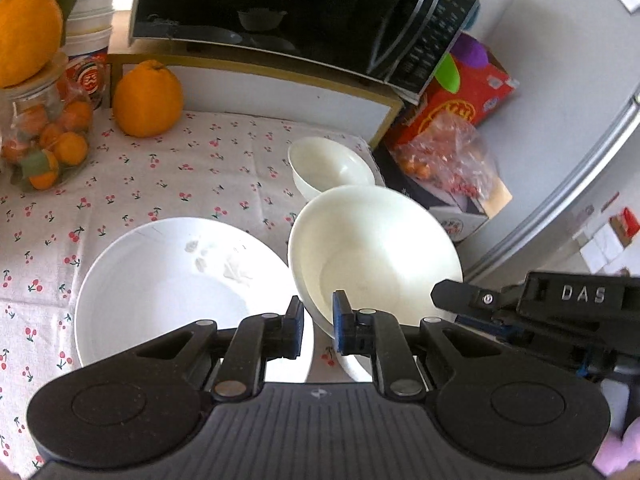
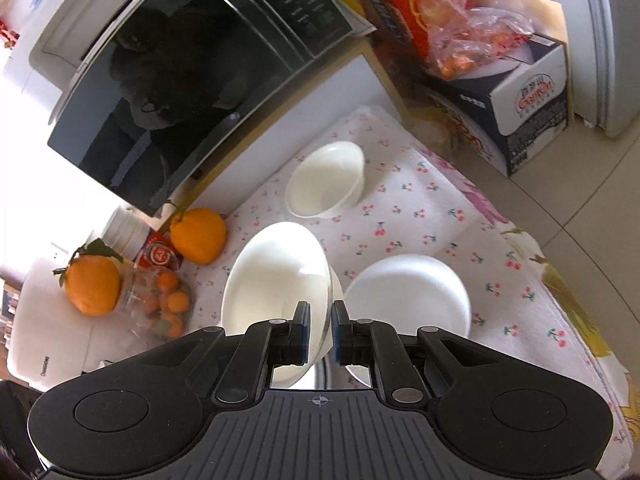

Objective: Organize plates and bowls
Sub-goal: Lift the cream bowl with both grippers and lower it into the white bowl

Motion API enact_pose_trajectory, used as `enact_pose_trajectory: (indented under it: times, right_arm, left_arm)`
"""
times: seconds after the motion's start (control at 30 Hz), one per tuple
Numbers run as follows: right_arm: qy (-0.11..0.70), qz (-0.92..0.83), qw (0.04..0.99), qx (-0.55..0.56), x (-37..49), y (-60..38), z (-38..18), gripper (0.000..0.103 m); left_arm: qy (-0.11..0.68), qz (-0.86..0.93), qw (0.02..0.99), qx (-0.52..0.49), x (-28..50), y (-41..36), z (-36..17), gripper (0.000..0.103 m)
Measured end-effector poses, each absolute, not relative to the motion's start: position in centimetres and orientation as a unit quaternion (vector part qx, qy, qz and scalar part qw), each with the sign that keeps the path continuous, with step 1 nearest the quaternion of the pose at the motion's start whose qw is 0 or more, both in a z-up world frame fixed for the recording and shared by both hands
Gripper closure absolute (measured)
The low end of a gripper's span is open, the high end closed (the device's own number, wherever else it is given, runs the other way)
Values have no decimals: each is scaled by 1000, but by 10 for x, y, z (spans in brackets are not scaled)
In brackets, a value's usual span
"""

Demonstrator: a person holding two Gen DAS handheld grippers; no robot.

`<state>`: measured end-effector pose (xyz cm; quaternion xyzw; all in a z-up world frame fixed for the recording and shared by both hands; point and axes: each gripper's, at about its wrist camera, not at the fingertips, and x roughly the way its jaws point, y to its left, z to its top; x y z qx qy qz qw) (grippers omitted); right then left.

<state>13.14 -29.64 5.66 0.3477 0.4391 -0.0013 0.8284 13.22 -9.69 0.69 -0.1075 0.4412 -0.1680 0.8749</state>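
Note:
My left gripper [image 1: 319, 320] is shut on the near rim of a large white bowl [image 1: 372, 248], which it holds tilted over the cherry-print tablecloth [image 1: 180, 168]. A wide white plate [image 1: 180, 288] lies to its left and a small white bowl [image 1: 328, 164] stands behind. My right gripper [image 1: 444, 294] reaches in from the right, its tip at the large bowl's right rim. In the right wrist view, my right gripper [image 2: 320, 328] is shut on the rim of a tilted white bowl [image 2: 280, 276]. Another white dish [image 2: 408, 292] sits to its right, with the small bowl [image 2: 328, 184] beyond.
A black microwave [image 1: 300, 12] overhangs the back of the table. Oranges [image 1: 148, 100] and a jar of small oranges [image 1: 44, 136] stand at the left. Boxes and a plastic bag [image 1: 448, 148] crowd the right, by a fridge [image 1: 580, 100]. The table's right edge [image 2: 560, 300] drops to the floor.

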Motion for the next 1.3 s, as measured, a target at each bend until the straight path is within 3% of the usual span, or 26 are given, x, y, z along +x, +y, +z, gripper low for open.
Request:
enact_pose_trajectory:
  times: [1.3]
  right_arm:
    - [517,-90,784,332,132,-327,7,87]
  left_arm:
    - [471,-183,863,-14,121,-153,-33,84]
